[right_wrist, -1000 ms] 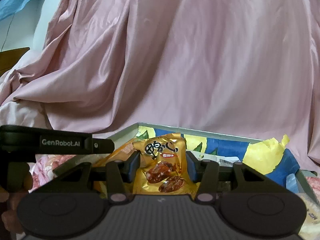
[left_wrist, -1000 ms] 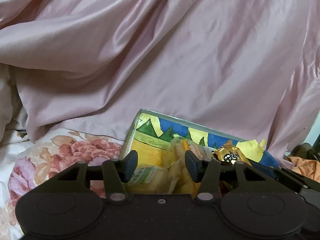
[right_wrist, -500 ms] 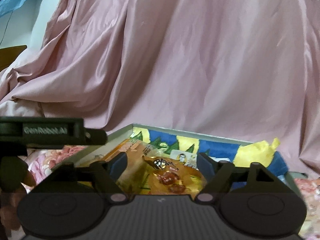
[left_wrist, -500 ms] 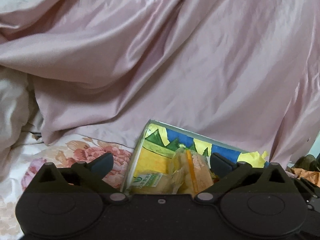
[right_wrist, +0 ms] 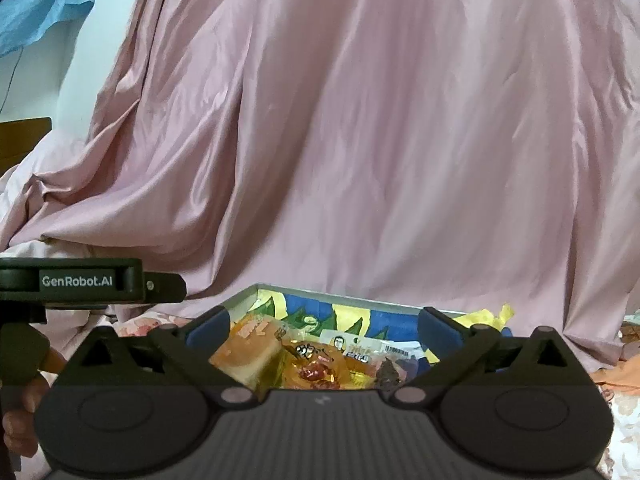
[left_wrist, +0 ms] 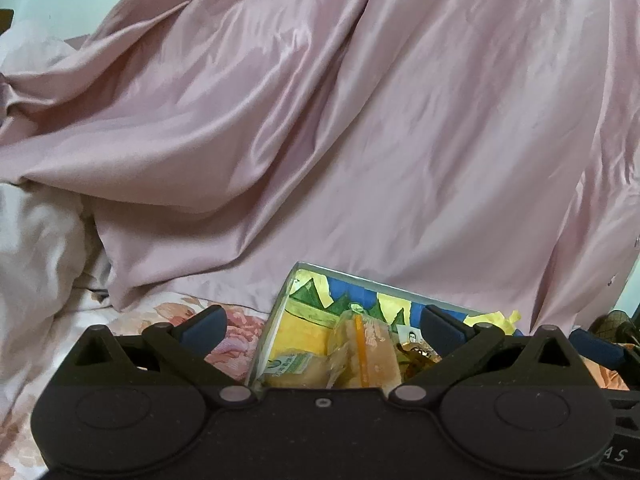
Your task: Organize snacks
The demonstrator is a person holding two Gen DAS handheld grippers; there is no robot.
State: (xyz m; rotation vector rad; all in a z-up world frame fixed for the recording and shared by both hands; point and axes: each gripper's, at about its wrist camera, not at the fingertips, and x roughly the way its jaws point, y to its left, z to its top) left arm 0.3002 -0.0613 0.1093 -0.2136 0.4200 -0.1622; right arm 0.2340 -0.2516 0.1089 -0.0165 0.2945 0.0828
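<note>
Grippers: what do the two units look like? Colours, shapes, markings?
Both match: the left gripper and right gripper have matte black bodies with two round discs, triangular cut-out linkages, grey pivot pins and dark blue fingers. The right wrist view shows the left unit's "GenRobot.AI" label. No cables visible.

Both wrist views dim, soft indoor light, slight pink cast. I see sheen on the sheet point(left_wrist: 360, 140) folds, brightest upper centre; shallow shadows in the creases. Strong fisheye bend, dark vignette in the corners. Tool bodies in the foreground are near-black, little detail. Snacks point(right_wrist: 312, 364) in the box point(right_wrist: 360, 304) look soft and noisy; small print unreadable.
</note>
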